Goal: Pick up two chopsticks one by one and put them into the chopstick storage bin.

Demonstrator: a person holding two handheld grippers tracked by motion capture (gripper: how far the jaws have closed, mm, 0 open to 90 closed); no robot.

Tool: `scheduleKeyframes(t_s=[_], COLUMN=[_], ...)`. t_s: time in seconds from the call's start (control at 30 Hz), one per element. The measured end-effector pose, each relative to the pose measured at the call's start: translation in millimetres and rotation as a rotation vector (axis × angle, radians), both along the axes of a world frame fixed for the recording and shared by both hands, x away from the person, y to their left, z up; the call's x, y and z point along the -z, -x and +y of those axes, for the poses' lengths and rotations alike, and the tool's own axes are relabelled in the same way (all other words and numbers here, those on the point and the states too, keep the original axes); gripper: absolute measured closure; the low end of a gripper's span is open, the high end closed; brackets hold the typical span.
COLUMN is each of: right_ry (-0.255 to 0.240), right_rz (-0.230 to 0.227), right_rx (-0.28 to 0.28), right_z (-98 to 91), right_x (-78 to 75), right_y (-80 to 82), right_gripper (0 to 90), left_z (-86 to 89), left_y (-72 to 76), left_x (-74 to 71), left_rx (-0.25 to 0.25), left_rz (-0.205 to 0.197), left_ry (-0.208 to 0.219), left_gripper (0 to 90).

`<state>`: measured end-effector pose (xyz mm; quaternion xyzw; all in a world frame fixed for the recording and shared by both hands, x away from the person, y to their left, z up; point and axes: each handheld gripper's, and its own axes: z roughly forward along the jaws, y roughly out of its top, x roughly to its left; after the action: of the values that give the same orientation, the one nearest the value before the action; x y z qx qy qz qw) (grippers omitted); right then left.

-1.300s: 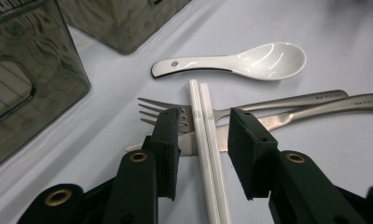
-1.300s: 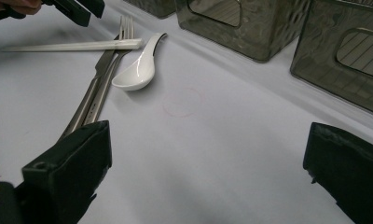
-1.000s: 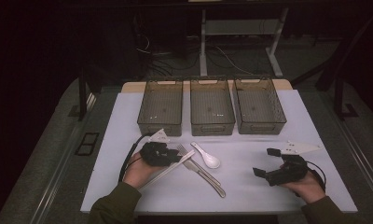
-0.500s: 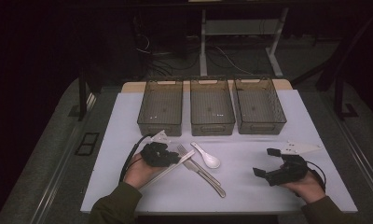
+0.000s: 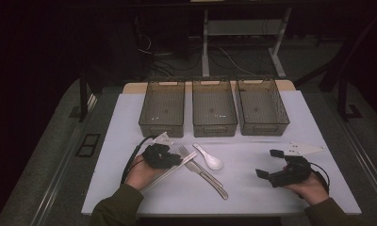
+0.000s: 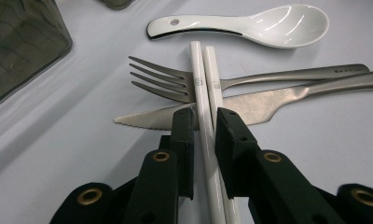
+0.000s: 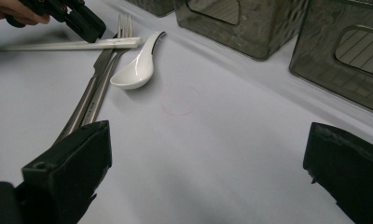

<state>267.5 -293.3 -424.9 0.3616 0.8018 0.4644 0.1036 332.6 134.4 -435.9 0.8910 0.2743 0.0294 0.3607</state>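
Gripping is the step in hand: the left hand-held gripper (image 6: pixel 204 122) is pinching the white chopsticks (image 6: pixel 205 84) at lower centre of its view, lying across fork (image 6: pixel 166 81) and knife (image 6: pixel 240 105) on the bench (image 5: pixel 252 188). Lifting level comes next, probably. The right hand-held gripper (image 7: pixel 208 154) is idling spread.

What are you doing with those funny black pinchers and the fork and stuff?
A person holds a gripper in each hand. The left gripper has just been closing its jaws on a pair of white chopsticks that lie across a fork and a knife, beside a white spoon. The right gripper waits open over the white table, holding nothing. Three dark bins stand in a row behind the cutlery.
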Motion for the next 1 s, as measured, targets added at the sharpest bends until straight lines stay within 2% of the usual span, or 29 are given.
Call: scheduleKeyframes(t_s=[0.67, 0.83, 0.87, 0.93, 1.0], right_ry=[-0.001, 0.0, 0.0, 0.0, 0.0], right_rz=[-0.001, -0.001, -0.001, -0.001, -0.001], right_rx=[0.001, 0.003, 0.003, 0.003, 0.003], right_z=[-0.2, -0.3, -0.3, -0.4, -0.3], right_x=[0.0, 0.0, 0.0, 0.0, 0.0], right_y=[-0.3, -0.3, -0.3, -0.4, -0.4], right_gripper=[0.9, 1.0, 1.0, 1.0, 1.0], left_z=[-3.9, -5.4, -6.3, -6.4, -7.1], left_y=[1.4, 3.1, 4.4, 4.6, 7.3], left_x=[5.1, 5.1, 5.0, 5.1, 6.4], left_rx=[-0.001, 0.003, 0.005, 0.002, -0.023], left_rz=[0.004, -0.022, -0.046, -0.048, -0.044], left_ry=[-0.028, -0.051, -0.069, -0.069, -0.052], left_gripper=[75.3, 77.4, 79.2, 80.2, 80.3])
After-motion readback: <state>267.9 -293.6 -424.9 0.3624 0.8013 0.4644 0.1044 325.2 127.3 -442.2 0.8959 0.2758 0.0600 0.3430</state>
